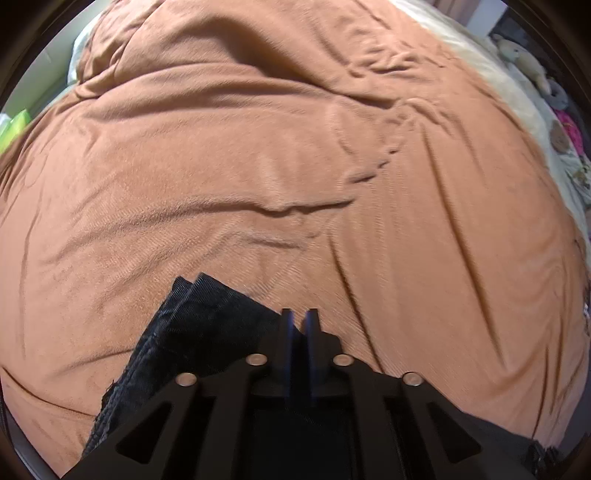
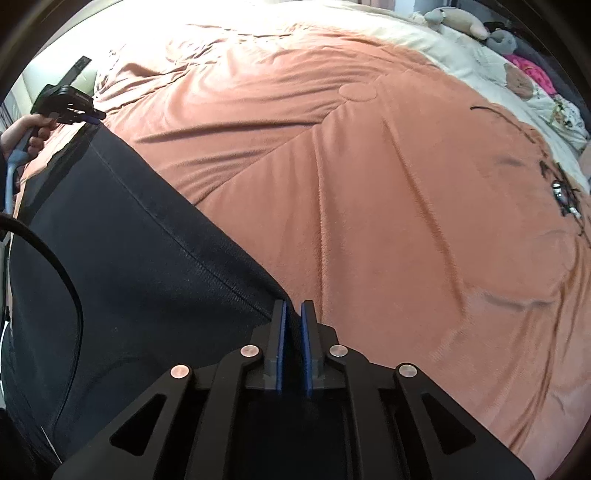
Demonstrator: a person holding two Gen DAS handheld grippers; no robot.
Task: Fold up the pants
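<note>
The bed [image 2: 388,192] fills both views, covered by one rust-brown blanket [image 1: 295,166], creased all over, with a cream sheet [image 2: 424,37] showing along its far edge.

On the blanket lie the pants [image 2: 129,240], one dark pair, spread flat across the left half of my right wrist view with a long seam running along them. Their edge runs straight to my right gripper [image 2: 293,314], and the cloth passes into the narrow gap between its two blue-padded fingers [image 2: 281,332]. That gap is slim, and I cannot tell whether the pads press the cloth or stand just off it.

At the far end of the pants, in the same view, my left hand [image 2: 26,134] holds my left gripper [image 2: 98,116], its tip just above the pants' far corner. From my left wrist camera, a folded dark corner of the pants [image 1: 192,332] lies to the left of my left gripper [image 1: 299,317] and runs under it. Its two fingers [image 1: 312,328] stand a little apart; they are dark there, and I cannot make out whether cloth is pinched between them.

One black cable [image 2: 62,277] loops over the pants near the left edge of my right view.

Beyond the cream sheet, at the far right, sits a small heap of soft toys [image 2: 461,20]; I count at least two, one tan and one grey, beside some pink cloth [image 2: 532,74].
</note>
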